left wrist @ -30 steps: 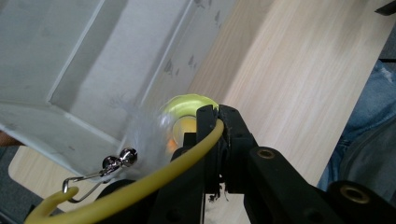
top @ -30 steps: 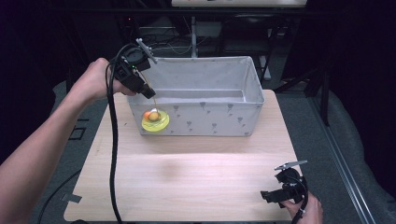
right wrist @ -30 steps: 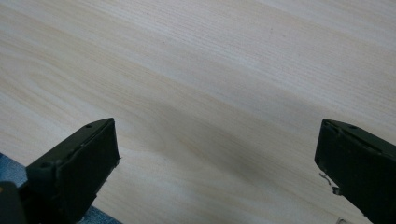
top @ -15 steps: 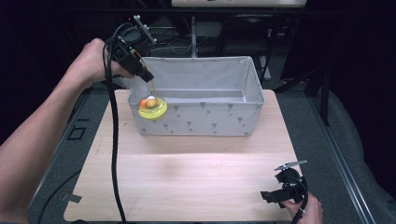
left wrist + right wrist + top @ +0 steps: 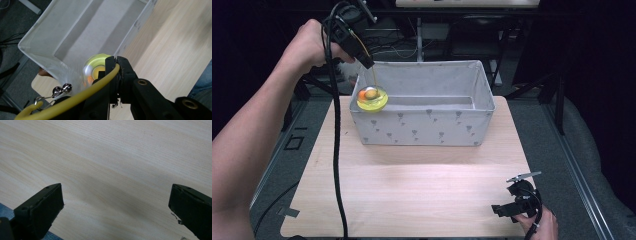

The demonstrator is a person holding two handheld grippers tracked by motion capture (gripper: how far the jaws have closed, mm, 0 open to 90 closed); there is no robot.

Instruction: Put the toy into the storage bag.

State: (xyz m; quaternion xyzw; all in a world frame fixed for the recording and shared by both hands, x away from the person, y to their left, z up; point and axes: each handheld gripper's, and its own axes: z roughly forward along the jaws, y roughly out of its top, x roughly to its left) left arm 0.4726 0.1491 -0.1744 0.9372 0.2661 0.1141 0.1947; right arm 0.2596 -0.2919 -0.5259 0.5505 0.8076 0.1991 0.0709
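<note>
Lifting my left gripper point(image 5: 368, 62) has raised the dangling yellow toy point(image 5: 372, 98) above the fabric bin point(image 5: 422, 125) corner, jaws pinched on its yellow cord point(image 5: 82, 96); it seems light and swingy, so I'd grip the cord

Yellow-green toy point(image 5: 372, 98), perhaps orange-centred

The tabletop point(image 5: 412, 195) is a light wood-grain board with rounded corners. A grey fabric bin point(image 5: 422, 127) with a small printed pattern stands directly on its far half, open side up, just below and beside the left fingers point(image 5: 368, 64). The near half, extending to the spread right fingers point(image 5: 501, 210), is bare wood.
</note>
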